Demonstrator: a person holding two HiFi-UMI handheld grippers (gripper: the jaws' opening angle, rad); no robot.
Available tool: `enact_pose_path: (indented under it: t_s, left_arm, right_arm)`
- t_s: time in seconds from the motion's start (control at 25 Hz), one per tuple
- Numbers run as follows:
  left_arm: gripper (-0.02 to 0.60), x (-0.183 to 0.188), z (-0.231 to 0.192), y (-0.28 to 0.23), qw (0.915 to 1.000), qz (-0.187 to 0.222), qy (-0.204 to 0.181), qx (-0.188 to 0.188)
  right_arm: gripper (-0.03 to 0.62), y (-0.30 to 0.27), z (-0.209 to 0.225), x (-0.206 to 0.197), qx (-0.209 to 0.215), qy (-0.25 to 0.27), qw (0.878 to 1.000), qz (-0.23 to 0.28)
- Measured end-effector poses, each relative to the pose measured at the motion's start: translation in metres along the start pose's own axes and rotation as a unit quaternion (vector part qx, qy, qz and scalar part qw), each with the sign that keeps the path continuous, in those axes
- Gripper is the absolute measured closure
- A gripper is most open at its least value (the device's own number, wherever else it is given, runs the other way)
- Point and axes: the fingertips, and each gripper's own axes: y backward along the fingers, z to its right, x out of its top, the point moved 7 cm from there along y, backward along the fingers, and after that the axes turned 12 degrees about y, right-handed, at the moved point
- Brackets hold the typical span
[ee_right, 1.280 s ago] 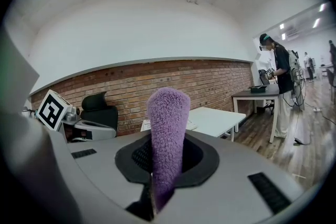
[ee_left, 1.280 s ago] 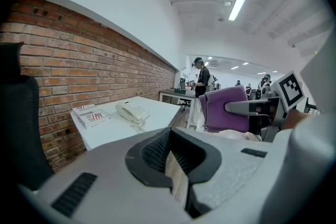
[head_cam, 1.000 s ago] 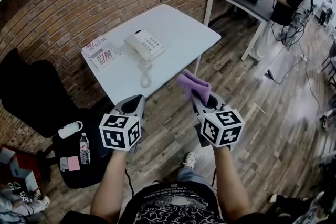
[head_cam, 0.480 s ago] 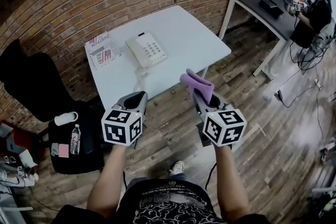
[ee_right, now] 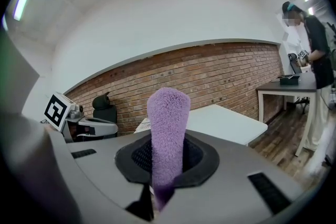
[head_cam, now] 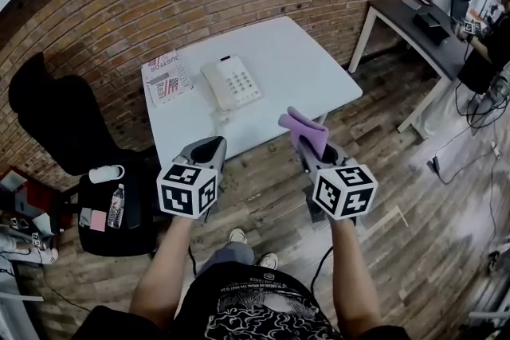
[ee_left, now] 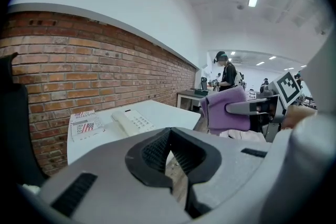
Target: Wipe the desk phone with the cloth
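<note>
By the brick wall, the table [head_cam: 295, 60] holds the phone [head_cam: 231, 81], well ahead of 2 grippers. The right gripper [head_cam: 307, 146] pinches the cloth [head_cam: 305, 127]; the left gripper [head_cam: 212, 144] is pressed together, empty.

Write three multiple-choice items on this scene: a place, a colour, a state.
1. Where is the phone? A) on the white table B) on a shelf C) in a drawer
2. What colour is the cloth? A) green B) purple C) yellow
3. How is the right tool? A) open, empty B) shut on a pen C) shut on the cloth
Answers: 1 A, it lies on the tabletop; 2 B, purple in all views; 3 C, its jaws pinch the cloth.
</note>
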Motion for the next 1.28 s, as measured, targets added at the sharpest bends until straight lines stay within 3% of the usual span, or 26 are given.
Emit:
enact_pose_path:
  t_s: [0.24, 0.4, 0.96, 1.28]
  left_arm:
    - [0.575, 0.008, -0.013, -0.020, 0.9998, 0.011, 0.001, 0.018]
    - [0.575, 0.016, -0.033, -0.042, 0.9992, 0.017, 0.024, 0.027]
    - [0.575, 0.063, -0.138, -0.143, 0.9933, 0.019, 0.076, 0.085]
    - [0.575, 0.076, -0.194, -0.185, 0.9872, 0.010, 0.116, 0.110]
  right_arm:
    - [0.549, -0.028, 0.013, 0.003, 0.027, 0.018, 0.999, -0.007]
    - [0.549, -0.062, 0.025, 0.012, 0.045, 0.034, 0.998, -0.015]
    - [0.549, -0.240, 0.073, 0.047, 0.118, 0.081, 0.989, -0.049]
    - [0.549, -0.340, 0.081, 0.071, 0.161, 0.126, 0.976, -0.075]
